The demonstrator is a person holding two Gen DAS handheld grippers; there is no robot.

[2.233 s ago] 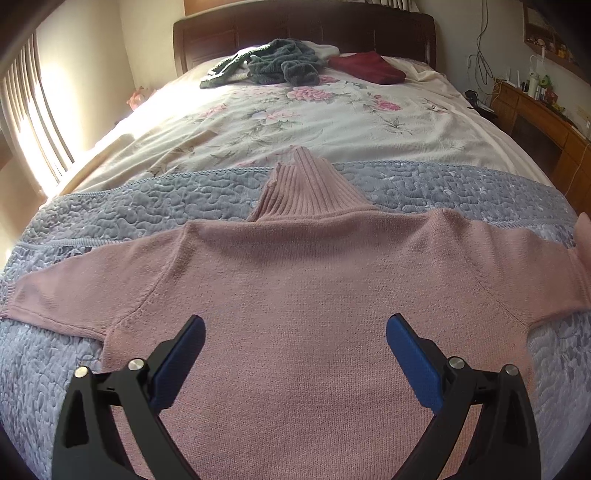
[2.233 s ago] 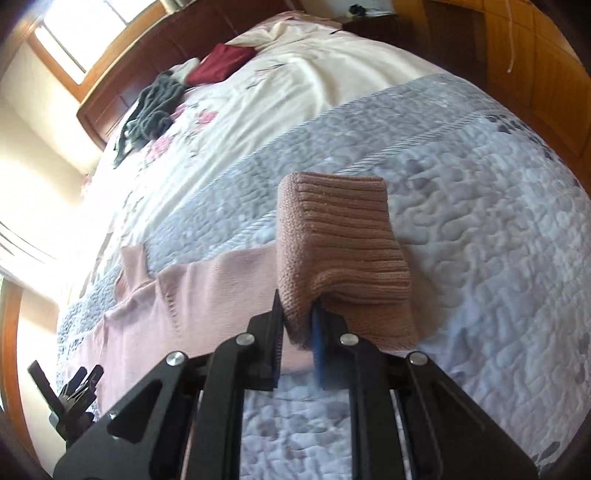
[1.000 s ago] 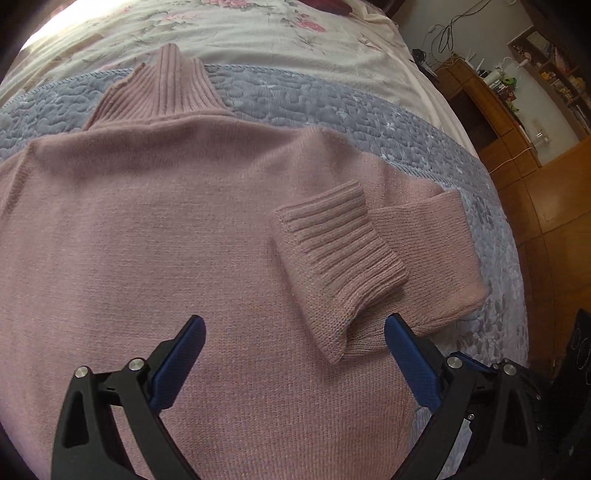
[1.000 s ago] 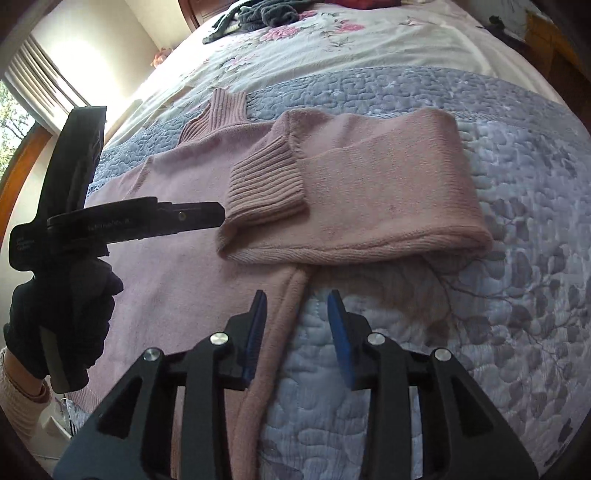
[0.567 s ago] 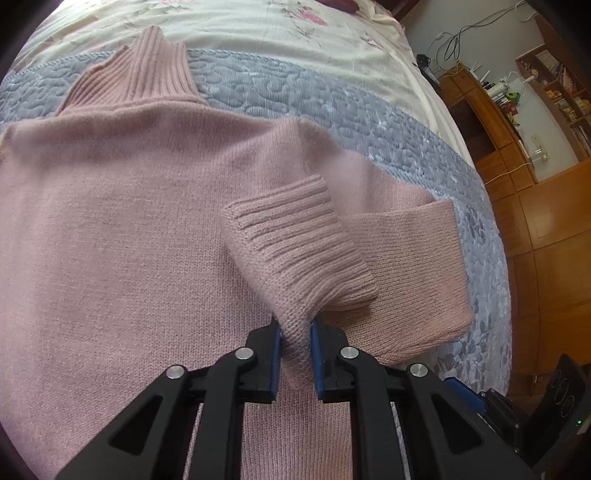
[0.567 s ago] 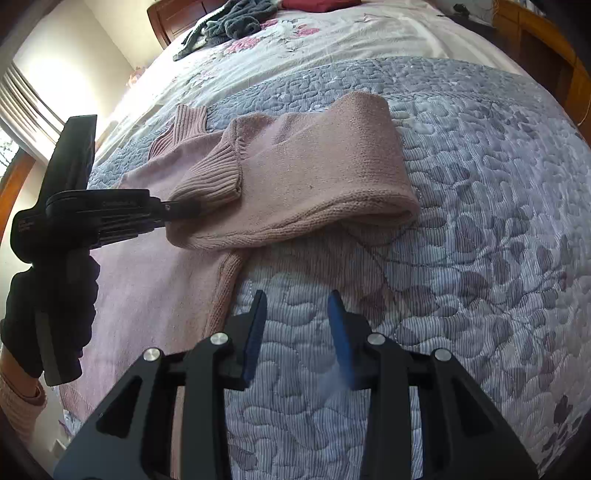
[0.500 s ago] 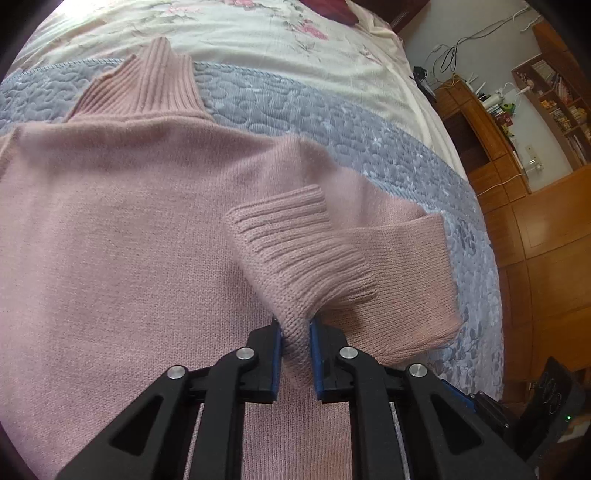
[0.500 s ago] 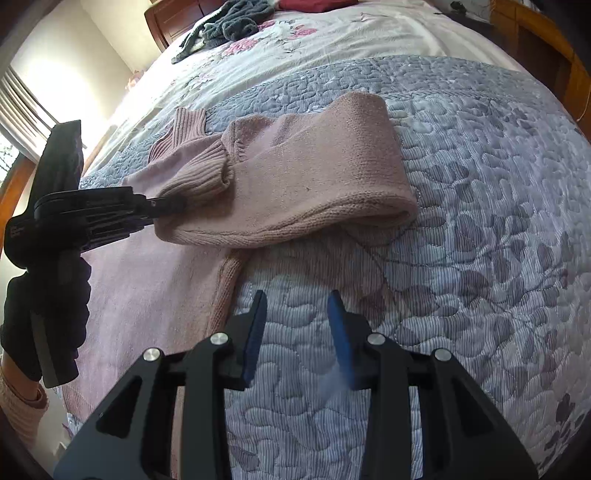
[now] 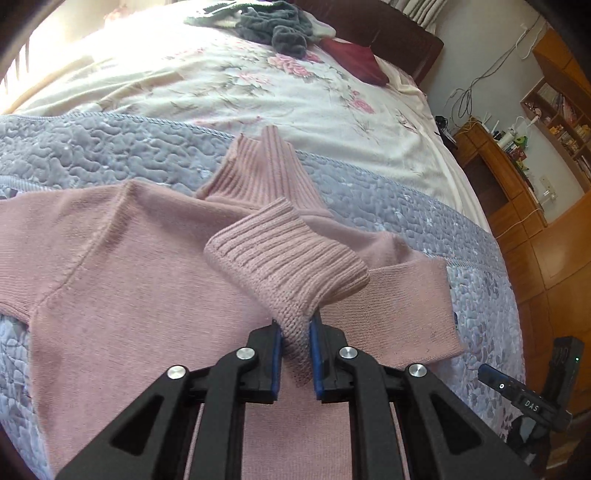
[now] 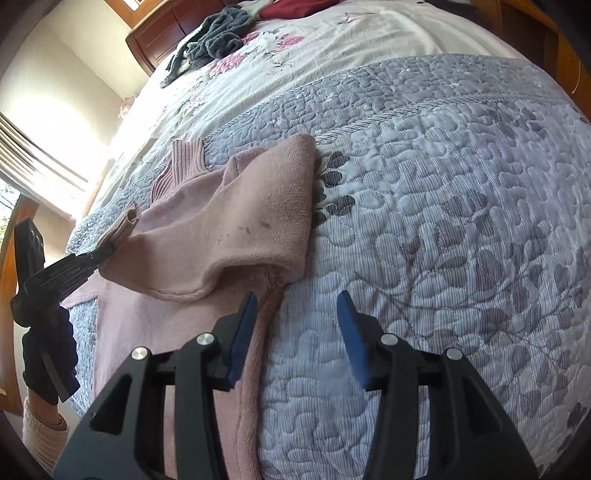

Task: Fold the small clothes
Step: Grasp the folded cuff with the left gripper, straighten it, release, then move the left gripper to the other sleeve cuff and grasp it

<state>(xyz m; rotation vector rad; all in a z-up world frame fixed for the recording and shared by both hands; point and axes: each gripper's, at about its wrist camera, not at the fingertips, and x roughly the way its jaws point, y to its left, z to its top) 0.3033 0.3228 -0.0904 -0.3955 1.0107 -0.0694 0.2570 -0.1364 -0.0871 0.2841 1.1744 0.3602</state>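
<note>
A pink knit sweater (image 9: 122,280) lies flat on the grey quilted bedspread (image 9: 74,155), its ribbed collar (image 9: 266,170) pointing up the bed. Its right sleeve (image 10: 243,229) is folded back over the body. My left gripper (image 9: 295,332) is shut on the sleeve's ribbed cuff (image 9: 284,262) and holds it lifted above the chest. In the right wrist view the same left gripper (image 10: 107,253) pinches the cuff at the far left. My right gripper (image 10: 295,325) is open and empty, hovering over the sweater's side seam (image 10: 266,314) and the quilt.
A grey garment (image 9: 273,26) and a dark red one (image 9: 354,59) lie near the wooden headboard (image 9: 388,29) on the floral sheet (image 9: 258,88). Wooden cabinets (image 9: 517,177) and a floor stand to the right of the bed. A gloved hand (image 10: 44,354) holds the left gripper.
My left gripper closed on the cuff and has carried it up and left toward the collar, pulling the sleeve further across the body. My right gripper has opened wider and stayed near the side seam.
</note>
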